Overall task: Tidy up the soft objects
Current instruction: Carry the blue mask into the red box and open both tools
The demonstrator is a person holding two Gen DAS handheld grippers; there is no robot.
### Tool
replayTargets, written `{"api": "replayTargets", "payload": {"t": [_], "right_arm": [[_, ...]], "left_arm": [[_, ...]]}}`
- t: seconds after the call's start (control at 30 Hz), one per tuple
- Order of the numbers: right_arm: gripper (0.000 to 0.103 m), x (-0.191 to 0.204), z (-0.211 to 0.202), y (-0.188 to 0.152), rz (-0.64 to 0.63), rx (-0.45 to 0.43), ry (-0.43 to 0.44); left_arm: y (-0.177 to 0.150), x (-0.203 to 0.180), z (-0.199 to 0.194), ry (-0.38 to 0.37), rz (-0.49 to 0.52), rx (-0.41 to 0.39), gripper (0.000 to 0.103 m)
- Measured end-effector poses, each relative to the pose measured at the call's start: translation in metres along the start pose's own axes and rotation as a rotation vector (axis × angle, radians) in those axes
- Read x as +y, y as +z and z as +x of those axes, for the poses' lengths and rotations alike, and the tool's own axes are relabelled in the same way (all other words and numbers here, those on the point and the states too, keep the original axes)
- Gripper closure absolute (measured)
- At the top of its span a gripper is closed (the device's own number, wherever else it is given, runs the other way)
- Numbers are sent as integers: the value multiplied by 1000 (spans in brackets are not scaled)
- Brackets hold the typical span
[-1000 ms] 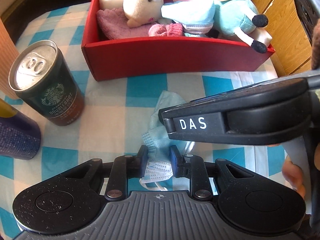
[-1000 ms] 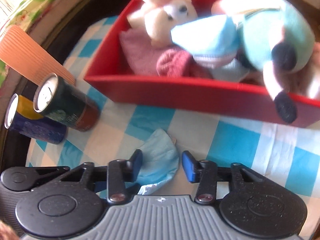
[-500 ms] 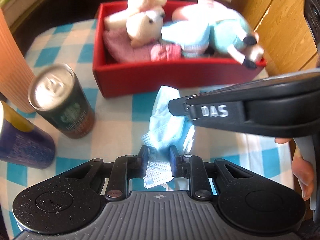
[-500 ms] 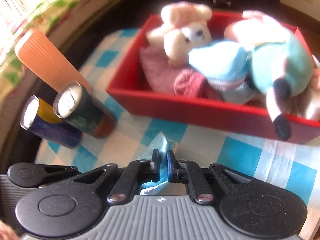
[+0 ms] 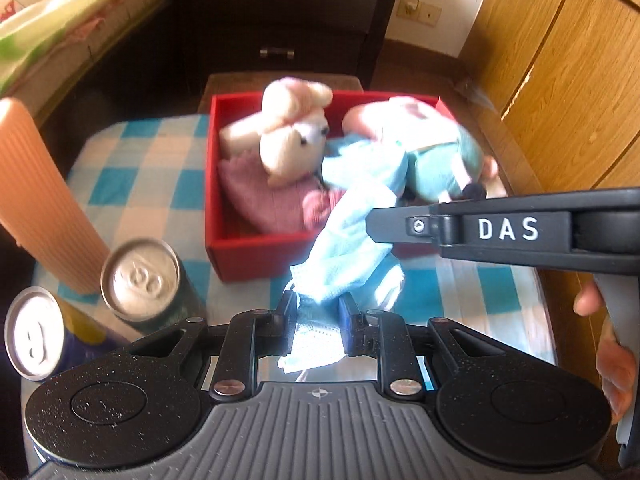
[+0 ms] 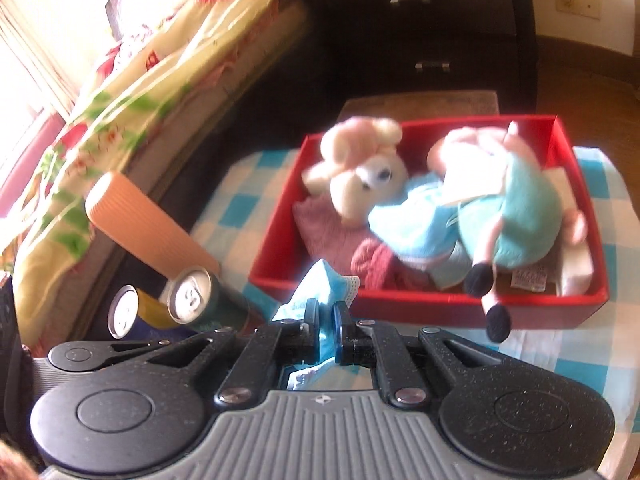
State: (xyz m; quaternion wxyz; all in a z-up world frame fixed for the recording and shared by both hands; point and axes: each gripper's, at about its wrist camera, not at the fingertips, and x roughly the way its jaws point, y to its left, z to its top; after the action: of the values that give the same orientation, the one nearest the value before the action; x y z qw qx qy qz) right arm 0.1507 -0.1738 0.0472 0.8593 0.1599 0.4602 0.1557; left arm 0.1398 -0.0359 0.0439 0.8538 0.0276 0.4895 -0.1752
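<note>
We grip mask (image 5: 344,256) both ends: left claw (image 5: 318,316) nearly shut, right claw (image 6: 326,326) clamped; keeps it spread for box (image 6: 560,304).

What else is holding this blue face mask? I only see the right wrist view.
Observer: The left gripper pinches the face mask at its lower end, and it stretches from there up to the right gripper.
Visitor: Is anybody's hand visible?
Observer: Yes, a hand shows at the left view's right edge, behind the right gripper.
Visitor: Any writing on that gripper?
Observer: Its side reads DAS.
</note>
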Motion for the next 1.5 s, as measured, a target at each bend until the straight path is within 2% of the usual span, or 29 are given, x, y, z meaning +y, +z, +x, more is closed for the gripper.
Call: {"api": "replayTargets", "payload": {"t": [0.3, 0.53, 0.77, 1.07, 1.3, 1.37, 1.4, 1.43, 1.47, 1.5], "right_arm": [[103, -5, -26, 20, 35, -115, 15], [103, -15, -39, 35, 68, -187, 12], [103, -31, -37, 49, 113, -217, 20], [103, -55, 6, 59, 182, -176, 6], [103, -60, 21, 58, 190, -150, -14], [103, -59, 19, 60, 174, -158, -35], [103, -58, 18, 60, 170, -159, -43], [103, -57, 18, 60, 168, -158, -46], [103, -57, 18, 60, 164, -149, -47], [103, -57, 18, 60, 167, -145, -49]], "left_arm": [[34, -6, -15, 25, -10, -101, 82], [62, -9, -18, 10, -59, -167, 83], [78, -21, 5, 2, -49, -154, 83], [83, -16, 39, 38, -39, -98, 82], [85, -9, 47, 66, -59, -78, 81], [86, -7, 44, 66, -74, -89, 75], [87, -7, 42, 67, -79, -92, 68], [87, -6, 40, 71, -86, -99, 54], [87, -7, 39, 89, -89, -103, 49], [87, -8, 37, 105, -86, -111, 39]]}}
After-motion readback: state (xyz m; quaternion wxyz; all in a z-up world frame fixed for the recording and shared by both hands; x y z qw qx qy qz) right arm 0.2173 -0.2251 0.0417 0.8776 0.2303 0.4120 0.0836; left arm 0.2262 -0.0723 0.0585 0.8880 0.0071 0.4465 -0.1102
